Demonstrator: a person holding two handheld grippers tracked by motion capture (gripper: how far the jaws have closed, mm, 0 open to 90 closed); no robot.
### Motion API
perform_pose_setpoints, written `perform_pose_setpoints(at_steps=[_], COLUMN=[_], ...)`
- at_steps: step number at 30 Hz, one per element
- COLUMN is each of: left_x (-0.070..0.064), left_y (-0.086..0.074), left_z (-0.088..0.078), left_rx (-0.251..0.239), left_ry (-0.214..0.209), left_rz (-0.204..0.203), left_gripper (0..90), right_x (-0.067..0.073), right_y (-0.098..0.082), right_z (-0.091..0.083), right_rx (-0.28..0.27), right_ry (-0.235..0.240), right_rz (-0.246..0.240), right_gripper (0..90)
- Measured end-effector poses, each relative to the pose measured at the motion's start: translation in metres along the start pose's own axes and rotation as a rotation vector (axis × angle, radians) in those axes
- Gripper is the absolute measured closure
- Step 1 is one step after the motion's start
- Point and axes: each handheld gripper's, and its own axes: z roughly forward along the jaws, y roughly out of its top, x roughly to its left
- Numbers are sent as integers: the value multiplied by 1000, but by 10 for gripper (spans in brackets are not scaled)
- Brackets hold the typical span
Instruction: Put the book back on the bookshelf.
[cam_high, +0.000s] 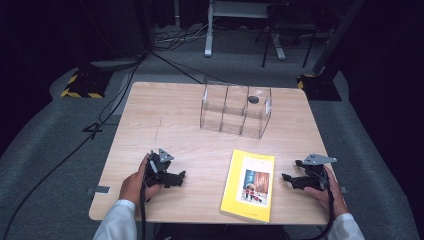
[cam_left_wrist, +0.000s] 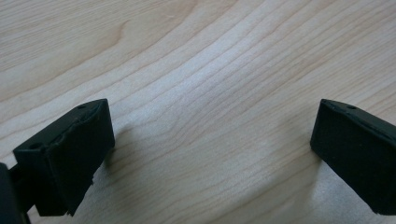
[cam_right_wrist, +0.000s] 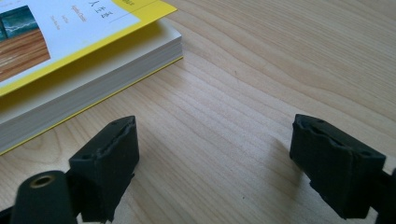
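A yellow book (cam_high: 249, 184) with a picture on its cover lies flat near the table's front edge, between both hands. My left gripper (cam_high: 179, 177) rests on the wood to the book's left, jaws wide apart over bare tabletop (cam_left_wrist: 210, 130). My right gripper (cam_high: 287, 178) lies to the book's right, pointing toward it, open with nothing between its jaws (cam_right_wrist: 215, 158). The book's page edge (cam_right_wrist: 88, 88) lies just beyond the right gripper's left jaw, apart from it.
A clear plastic organiser (cam_high: 235, 110) with three compartments stands at the back middle of the wooden table (cam_high: 165, 115); a small dark round thing (cam_high: 253, 99) shows at its right compartment. Cables and stand feet lie on the grey floor beyond.
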Motion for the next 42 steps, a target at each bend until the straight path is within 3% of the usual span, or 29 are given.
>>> perform_pose_setpoints(at_steps=[12,15,16,20,23,26,31,33,40,42], left_x=[6,7,6,-1,-7,-16,-38,-45,-75,-79], left_y=[-9,-11,-13,-16,-17,-18,-17,-16,-13,-13], left_z=[-9,-11,-12,-15,-15,-17,-15,-14,-10,-10], left_rx=[3,0,5,9,11,14,16,15,16,19], left_ry=[5,8,0,-84,-104,-161,-221,-232,-303,-308], left_rz=[4,-3,9,117,127,197,260,271,352,360], left_gripper=[2,2,2,2,2,1,1,1,2,1], right_x=[0,0,0,8,22,39,62,65,91,92], right_y=[0,1,1,2,7,14,28,31,45,46], right_z=[0,-1,-3,-8,-12,-13,-11,-11,-2,-2], right_rx=[1,14,22,74,134,199,293,311,449,463], right_ry=[-5,14,29,117,177,182,219,221,246,242], right_rz=[3,-19,-32,-119,-190,-261,-332,-341,-448,-446], right_gripper=[161,177,186,207,236,228,246,247,255,254])
